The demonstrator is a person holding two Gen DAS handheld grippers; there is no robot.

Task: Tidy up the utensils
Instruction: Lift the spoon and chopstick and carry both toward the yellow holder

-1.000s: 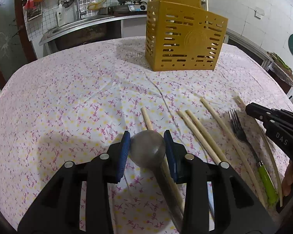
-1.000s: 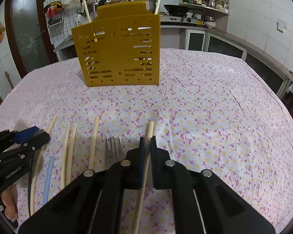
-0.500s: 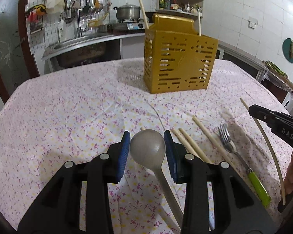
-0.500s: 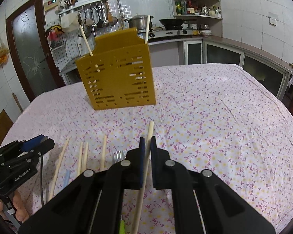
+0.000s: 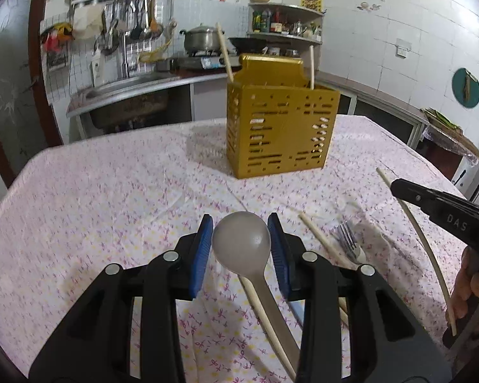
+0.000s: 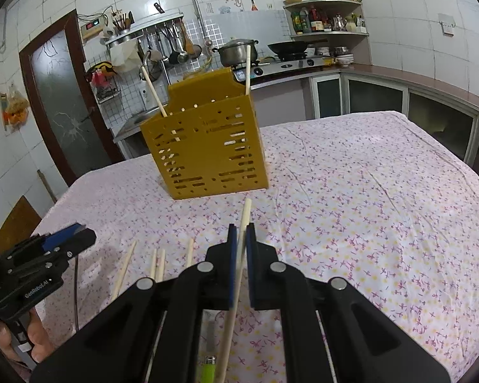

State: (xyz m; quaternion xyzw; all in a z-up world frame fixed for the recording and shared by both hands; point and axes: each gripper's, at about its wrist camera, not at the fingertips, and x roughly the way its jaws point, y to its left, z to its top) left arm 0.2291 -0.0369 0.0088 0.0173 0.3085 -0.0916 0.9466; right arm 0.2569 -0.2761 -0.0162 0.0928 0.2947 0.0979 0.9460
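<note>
Left tongs (image 5: 240, 242) clamped on grey spoon (image 5: 241, 239) bowl, right tongs (image 6: 241, 249) pinching one chopstick (image 6: 243, 223), both lifted off worktop (image 6: 351, 191), likely bound for yellow holder (image 6: 207, 146) ahead; spare chopsticks (image 6: 158, 263) below-left.

Each wrist camera is aimed forward and downward along its gripper fingers, close above the table (image 5: 95, 191); the yellow holder (image 5: 281, 131) (image 6: 207, 150) is shared.
</note>
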